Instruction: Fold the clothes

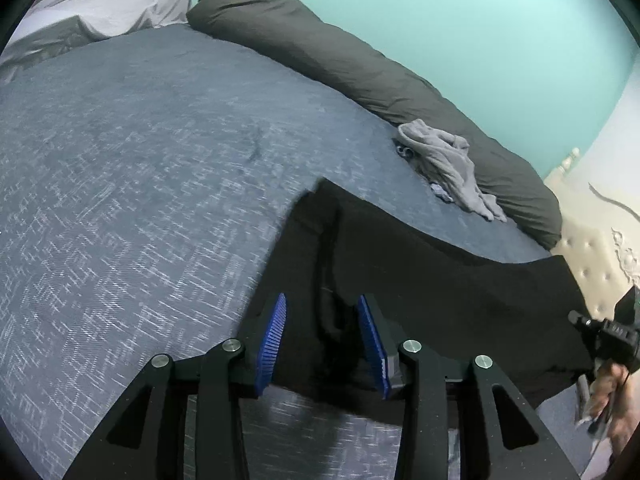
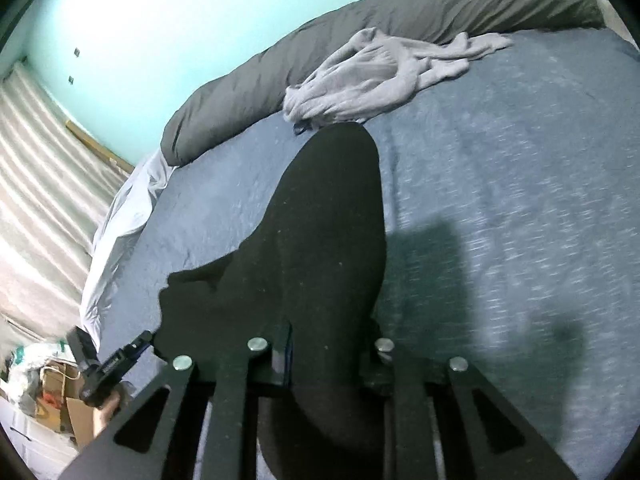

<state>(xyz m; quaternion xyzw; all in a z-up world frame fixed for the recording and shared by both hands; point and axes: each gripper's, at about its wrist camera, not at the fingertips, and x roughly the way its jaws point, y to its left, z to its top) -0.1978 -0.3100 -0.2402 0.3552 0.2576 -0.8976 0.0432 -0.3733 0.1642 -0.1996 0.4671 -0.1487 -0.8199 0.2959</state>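
My left claw [image 1: 322, 342] is matt black plastic with ribbed blue pads [image 1: 273, 340] and shiny metal pins. Between them hangs a matt black cloth [image 1: 420, 280]. Beyond lies a rough, flecked blue cover [image 1: 140, 180], a soft grey fleece [image 1: 448, 160] and a smooth dark duvet [image 1: 340, 52].

Black garment [image 1: 420, 264]; blue-grey bedspread [image 1: 140, 200] with pale flecked weave; dark grey duvet roll [image 1: 340, 60]; light grey crumpled garment [image 2: 372, 76]; turquoise wall [image 1: 440, 20]; blue gripper pads [image 1: 274, 344].

Left gripper [image 1: 322, 312] spread wide; right gripper [image 2: 328, 344] clamped, fingers hidden.
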